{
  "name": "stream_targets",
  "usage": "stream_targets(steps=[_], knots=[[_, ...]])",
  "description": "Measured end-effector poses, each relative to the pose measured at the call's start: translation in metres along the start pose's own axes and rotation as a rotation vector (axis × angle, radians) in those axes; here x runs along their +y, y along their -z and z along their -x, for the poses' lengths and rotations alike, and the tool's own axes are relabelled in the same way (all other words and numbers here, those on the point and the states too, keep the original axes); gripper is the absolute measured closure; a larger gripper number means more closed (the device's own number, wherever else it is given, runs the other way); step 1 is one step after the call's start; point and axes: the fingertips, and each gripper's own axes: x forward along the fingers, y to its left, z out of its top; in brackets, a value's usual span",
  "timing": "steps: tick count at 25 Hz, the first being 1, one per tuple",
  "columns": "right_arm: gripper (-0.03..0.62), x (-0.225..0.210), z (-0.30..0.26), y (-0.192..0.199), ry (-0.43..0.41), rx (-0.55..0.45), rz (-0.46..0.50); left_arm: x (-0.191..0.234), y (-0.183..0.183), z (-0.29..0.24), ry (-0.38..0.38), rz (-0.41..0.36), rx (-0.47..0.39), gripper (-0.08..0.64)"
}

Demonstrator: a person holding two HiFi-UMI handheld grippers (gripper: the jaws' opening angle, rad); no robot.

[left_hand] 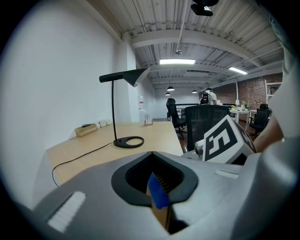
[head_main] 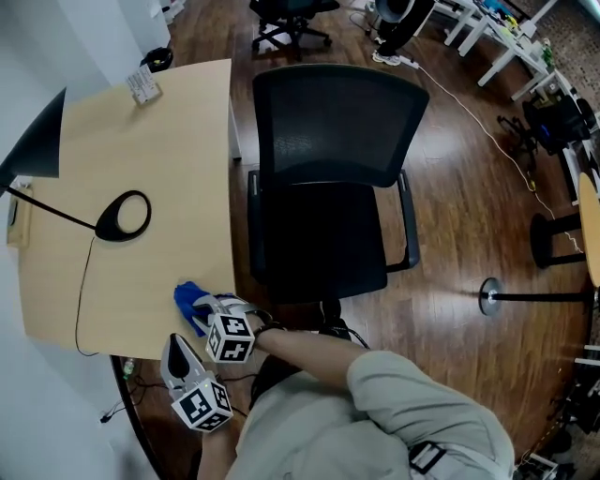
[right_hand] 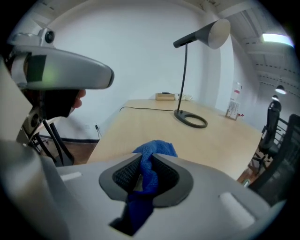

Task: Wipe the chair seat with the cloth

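This is an open-plan office: a pale wooden desk (head_main: 169, 178) with a black desk lamp (head_main: 123, 217) stands at the left, a black mesh office chair (head_main: 328, 169) just right of it, with another swivel chair (head_main: 289, 21), white desks (head_main: 489, 28) far right and ceiling strip lights (left_hand: 177, 61) beyond.

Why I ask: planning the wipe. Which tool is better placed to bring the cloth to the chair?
Right: the right tool grips the cloth at the desk edge; the left tool holds nothing.

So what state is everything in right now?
Right tongs: shut on the cloth.
Left tongs: shut, holding nothing.
Cloth: bunched at the desk edge.
Chair seat: bare, nothing on it.
Lamp: upright on the desk, looks off.
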Motion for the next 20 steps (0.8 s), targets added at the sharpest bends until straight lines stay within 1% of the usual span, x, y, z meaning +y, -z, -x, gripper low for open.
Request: stream_targets(steps=[4, 9, 13, 17, 20], knots=[[0.538, -0.021, 0.037, -0.005, 0.057, -0.067, -0.061, -0.024, -0.009, -0.007, 0.036, 0.001, -0.019, 0.554], [0.54, -0.051, 0.059, -0.021, 0.114, -0.141, -0.135, -0.027, -0.016, -0.019, 0.045, 0.0, -0.021, 0.554], [0.541, -0.073, 0.085, -0.025, 0.165, -0.193, -0.166, -0.042, -0.021, -0.026, 0.062, -0.005, -0.021, 0.554], [0.541, -0.104, 0.124, -0.017, 0.243, -0.233, -0.201, -0.075, -0.025, -0.038, 0.113, -0.024, -0.023, 0.555], [0.541, -0.133, 0.159, -0.001, 0.308, -0.252, -0.241, -0.116, -0.028, -0.049, 0.173, -0.044, -0.02, 0.555]])
